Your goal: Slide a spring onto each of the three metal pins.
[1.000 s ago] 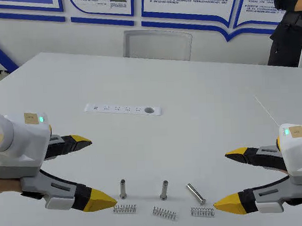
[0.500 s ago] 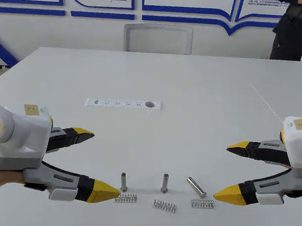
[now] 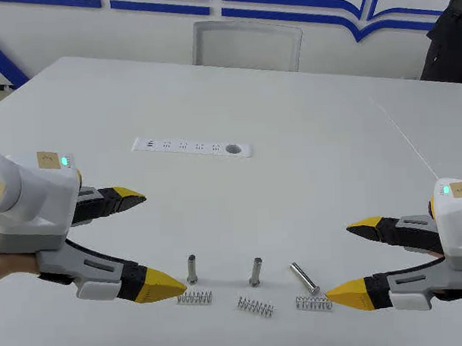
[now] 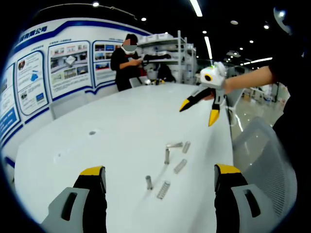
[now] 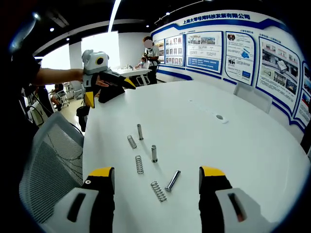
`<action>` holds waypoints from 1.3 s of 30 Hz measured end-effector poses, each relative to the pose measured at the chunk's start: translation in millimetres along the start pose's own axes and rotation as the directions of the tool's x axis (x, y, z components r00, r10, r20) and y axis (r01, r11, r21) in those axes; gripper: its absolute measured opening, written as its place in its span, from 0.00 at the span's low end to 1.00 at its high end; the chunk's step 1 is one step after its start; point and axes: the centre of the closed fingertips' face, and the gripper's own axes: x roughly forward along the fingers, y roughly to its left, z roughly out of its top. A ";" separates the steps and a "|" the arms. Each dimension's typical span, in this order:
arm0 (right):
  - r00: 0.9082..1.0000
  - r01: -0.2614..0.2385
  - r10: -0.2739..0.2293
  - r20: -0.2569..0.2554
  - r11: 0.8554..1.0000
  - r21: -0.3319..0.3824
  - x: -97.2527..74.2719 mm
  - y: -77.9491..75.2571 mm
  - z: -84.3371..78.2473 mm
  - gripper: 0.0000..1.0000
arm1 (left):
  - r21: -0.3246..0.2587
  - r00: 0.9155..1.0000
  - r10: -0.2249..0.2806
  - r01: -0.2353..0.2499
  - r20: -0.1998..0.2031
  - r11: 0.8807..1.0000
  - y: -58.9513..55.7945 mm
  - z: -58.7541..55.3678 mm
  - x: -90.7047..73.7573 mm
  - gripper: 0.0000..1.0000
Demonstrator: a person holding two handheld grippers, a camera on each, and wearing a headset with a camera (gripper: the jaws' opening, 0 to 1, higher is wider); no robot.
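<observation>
Left hand-held gripper: jaws apart, 9 o'clock
Right hand-held gripper: apart, 3 o'clock
Springs: loose — beside pins

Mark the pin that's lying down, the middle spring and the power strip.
lying pin [image 3: 304,278]: head view, middle of its shaft.
middle spring [image 3: 255,306]: head view, centre coils.
power strip [image 3: 191,147]: head view, middle of its top face.
</observation>
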 end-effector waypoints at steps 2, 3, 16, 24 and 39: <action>1.000 -0.003 0.003 -0.011 1.000 0.001 2.4 -1.3 -4.1 0.71 | -0.002 1.000 -0.002 0.002 -0.007 1.000 0.0 -3.0 1.0 0.94; 1.000 -0.004 0.004 -0.014 1.000 0.002 3.3 -1.8 -5.3 0.71 | -0.004 1.000 -0.003 0.003 -0.008 1.000 -0.2 -3.8 1.1 0.93; 1.000 0.010 -0.009 -0.018 0.999 0.050 16.2 -9.4 -11.2 0.66 | -0.047 1.000 -0.003 0.004 0.023 0.999 -0.2 -4.3 3.0 0.92; 0.999 0.032 -0.031 -0.021 0.996 0.082 29.1 -16.0 -14.7 0.61 | -0.049 1.000 -0.008 0.010 0.029 0.999 -1.2 -5.8 6.6 0.91; 0.997 0.057 -0.049 -0.057 0.987 0.152 52.6 -23.5 -30.2 0.54 | -0.098 1.000 -0.004 0.005 0.019 0.995 -2.2 -18.0 8.9 0.90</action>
